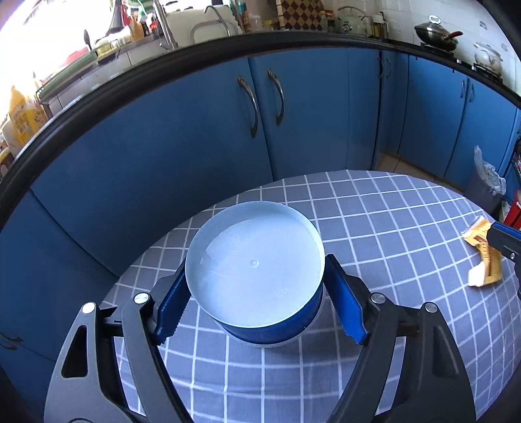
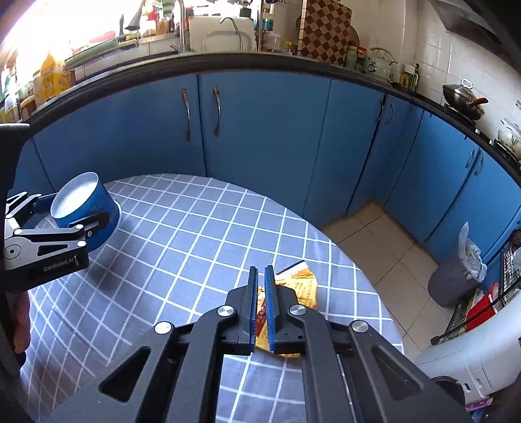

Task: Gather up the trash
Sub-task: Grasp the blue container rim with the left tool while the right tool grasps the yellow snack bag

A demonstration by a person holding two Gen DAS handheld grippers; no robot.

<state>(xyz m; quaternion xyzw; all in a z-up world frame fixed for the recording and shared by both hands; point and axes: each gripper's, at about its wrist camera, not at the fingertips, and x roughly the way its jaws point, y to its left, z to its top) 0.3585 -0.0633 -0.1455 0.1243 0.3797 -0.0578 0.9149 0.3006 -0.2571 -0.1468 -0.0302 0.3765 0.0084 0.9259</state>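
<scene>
The left gripper [image 1: 257, 289] has its blue pads pressed against the sides of a blue tub [image 1: 255, 270] at the far left of the checked tabletop [image 2: 182, 227]. The right gripper [image 2: 261, 306] pinches a yellow wrapper [image 2: 301, 286] at the near right edge. This looks like the pickup step; next, the wrapper likely needs carrying leftward and dropping into the tub's open mouth.

Blue cabinets [image 2: 267, 136] under black counter [image 2: 260, 63], beige tiled floor [image 2: 377, 240], bright window [image 2: 49, 26].
</scene>
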